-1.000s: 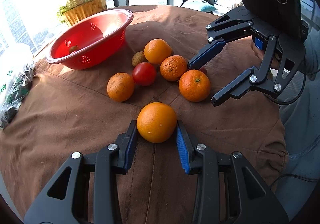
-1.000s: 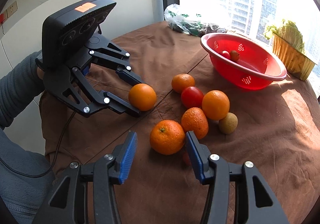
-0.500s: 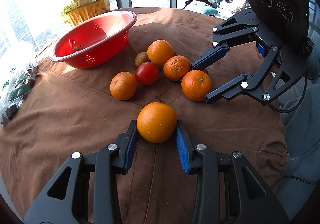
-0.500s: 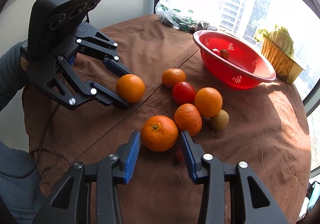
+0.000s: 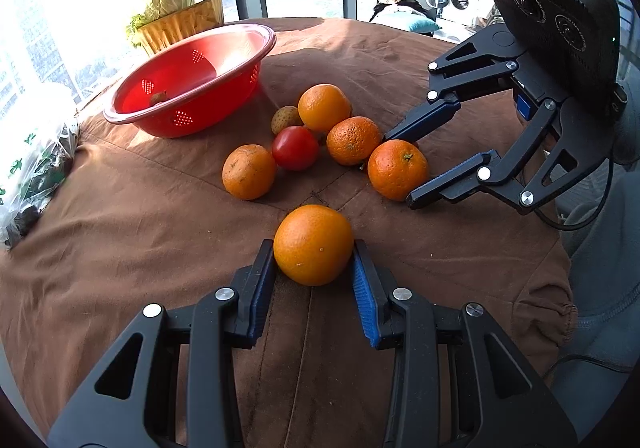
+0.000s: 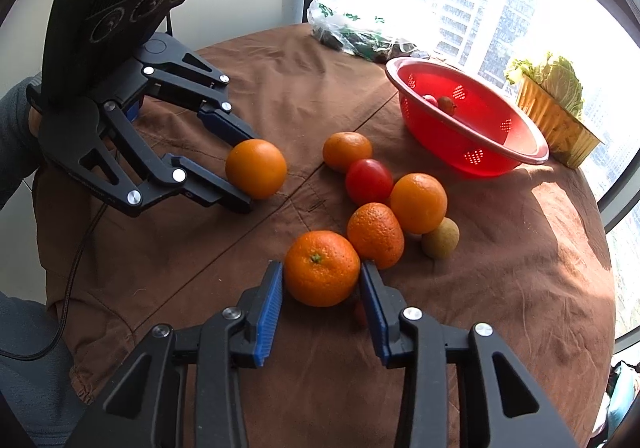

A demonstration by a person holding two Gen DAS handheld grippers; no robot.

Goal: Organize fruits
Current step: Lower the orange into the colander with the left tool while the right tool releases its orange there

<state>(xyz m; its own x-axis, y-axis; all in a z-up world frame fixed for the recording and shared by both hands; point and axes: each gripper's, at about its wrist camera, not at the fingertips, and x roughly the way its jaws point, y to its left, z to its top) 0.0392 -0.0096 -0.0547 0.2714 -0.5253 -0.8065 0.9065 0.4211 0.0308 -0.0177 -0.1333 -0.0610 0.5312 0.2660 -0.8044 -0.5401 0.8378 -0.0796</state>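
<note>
The left gripper is clamped on a smooth orange — both blue pads touch the fruit's sides, and the orange sits low against the brown tablecloth. From the right wrist view, this same gripper and its orange appear ahead and to the left.

The right gripper brackets a stem-up orange. Both pads lie right against the fruit's sides; whether they press it or only flank it cannot be determined. In the left wrist view this gripper and its orange sit ahead and to the right.

Remaining fruit, relative to the right gripper:
- A dimpled orange just beyond the right finger, touching the bracketed orange.
- A round orange farther ahead, with a small brownish fruit beside it.
- A red tomato and 1 more orange ahead, near centre.

A red colander stands far ahead to the right and holds 2 small fruits. A gold tray of cabbage sits behind it — a plastic bag lies at the table's far edge.
</note>
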